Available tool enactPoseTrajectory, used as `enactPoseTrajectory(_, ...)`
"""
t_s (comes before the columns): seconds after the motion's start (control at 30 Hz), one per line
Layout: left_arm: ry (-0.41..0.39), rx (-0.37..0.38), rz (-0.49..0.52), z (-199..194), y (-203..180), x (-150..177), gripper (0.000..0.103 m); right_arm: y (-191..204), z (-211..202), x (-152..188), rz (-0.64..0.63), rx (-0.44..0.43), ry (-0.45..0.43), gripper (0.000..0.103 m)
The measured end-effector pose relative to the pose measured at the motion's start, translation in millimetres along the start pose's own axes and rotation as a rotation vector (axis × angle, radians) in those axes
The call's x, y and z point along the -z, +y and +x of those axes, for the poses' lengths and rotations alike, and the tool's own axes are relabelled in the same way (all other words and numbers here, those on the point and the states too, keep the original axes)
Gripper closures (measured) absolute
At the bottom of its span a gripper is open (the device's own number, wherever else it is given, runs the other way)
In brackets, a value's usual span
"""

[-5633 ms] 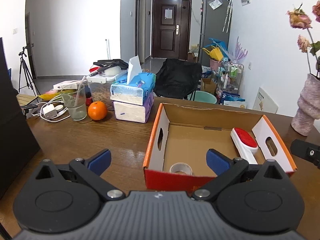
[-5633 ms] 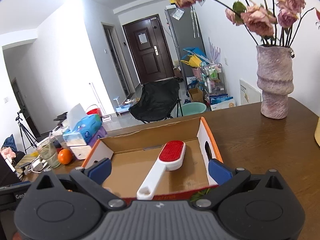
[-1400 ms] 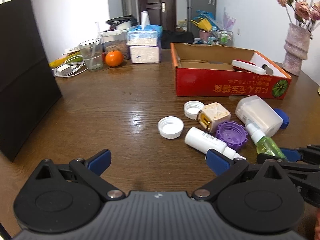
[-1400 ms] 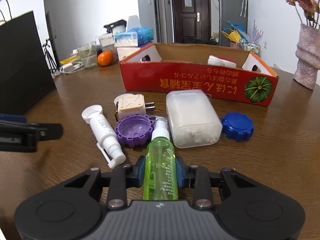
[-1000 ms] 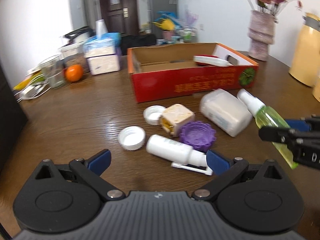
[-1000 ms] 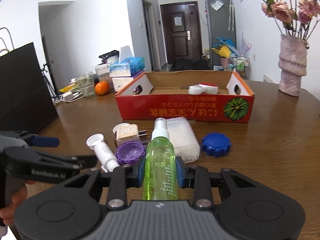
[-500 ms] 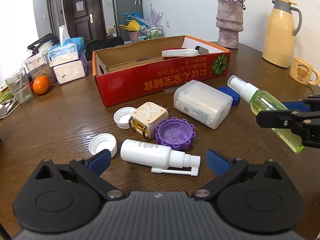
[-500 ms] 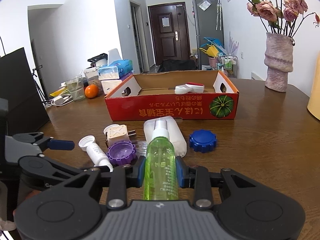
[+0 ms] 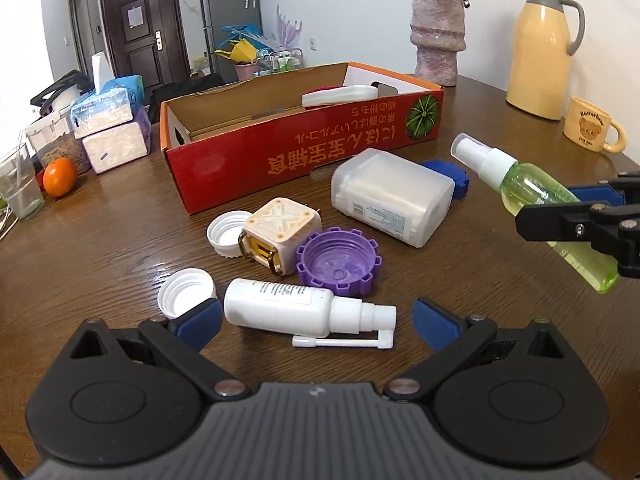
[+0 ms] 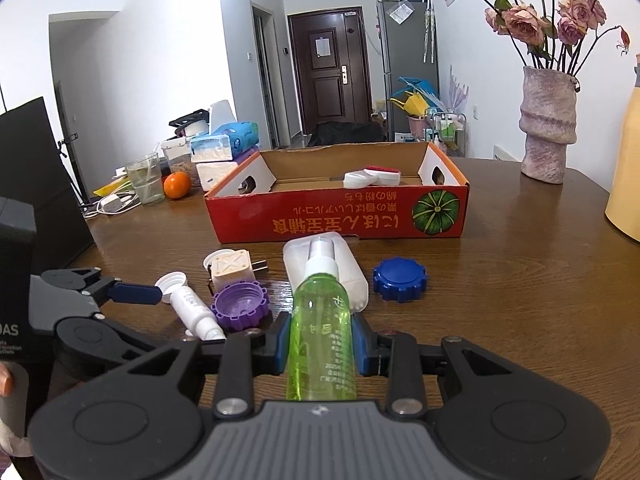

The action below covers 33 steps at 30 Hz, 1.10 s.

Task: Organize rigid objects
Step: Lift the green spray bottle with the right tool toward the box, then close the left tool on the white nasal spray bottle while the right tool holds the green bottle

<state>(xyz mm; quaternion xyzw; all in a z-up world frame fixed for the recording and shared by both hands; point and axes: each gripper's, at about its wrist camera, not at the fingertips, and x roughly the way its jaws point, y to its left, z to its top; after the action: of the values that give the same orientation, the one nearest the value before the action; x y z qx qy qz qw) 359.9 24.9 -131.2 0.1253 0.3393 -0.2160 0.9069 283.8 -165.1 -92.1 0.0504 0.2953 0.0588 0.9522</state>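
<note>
Spreading under everything is the brown wooden table (image 9: 100, 240), and the landmark on it is the red cardboard box (image 9: 304, 152), open at the top. Inside the box, toward its right end, lies a white brush with a red pad (image 9: 340, 96). Beyond the box's right end stands a pinkish vase (image 9: 438, 44). Just in front of the box, on its side, lies a frosted plastic container (image 9: 384, 200), with a blue cap (image 10: 400, 278) right of it. Left of the container, in front of the box, sit a cream plug adapter (image 9: 280, 232), a purple cap (image 9: 338, 266) and two white caps (image 9: 226, 232).

The right gripper (image 10: 322, 346) is clamped on a green spray bottle (image 10: 322, 332), held clear of the table in front of the box, nozzle toward it. The left gripper (image 9: 316, 318) hangs with jaws spread wide, holding nothing; a white spray bottle (image 9: 288, 306) lies on the table between its fingertips, untouched, nearer than the purple cap from the box.
</note>
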Motion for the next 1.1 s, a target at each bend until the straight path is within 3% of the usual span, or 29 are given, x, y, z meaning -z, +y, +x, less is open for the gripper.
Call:
enactPoseTrajectory(0.6,0.027,-0.007,-0.003,18.2,5.0,0.1,0.0,-5.6,6.9,2.1,0.014,-0.006,0.011,0.073)
enactPoseTrajectory(0.8,0.014,-0.004,0.088,17.0,1.5,2.1,0.0,-8.3,6.6,2.3,0.024,-0.008,0.01,0.073)
enactPoseTrajectory(1.1,-0.013,0.012,0.092,20.9,4.7,2.3,0.0,-8.2,8.9,2.0,0.031,-0.007,0.013,0.073)
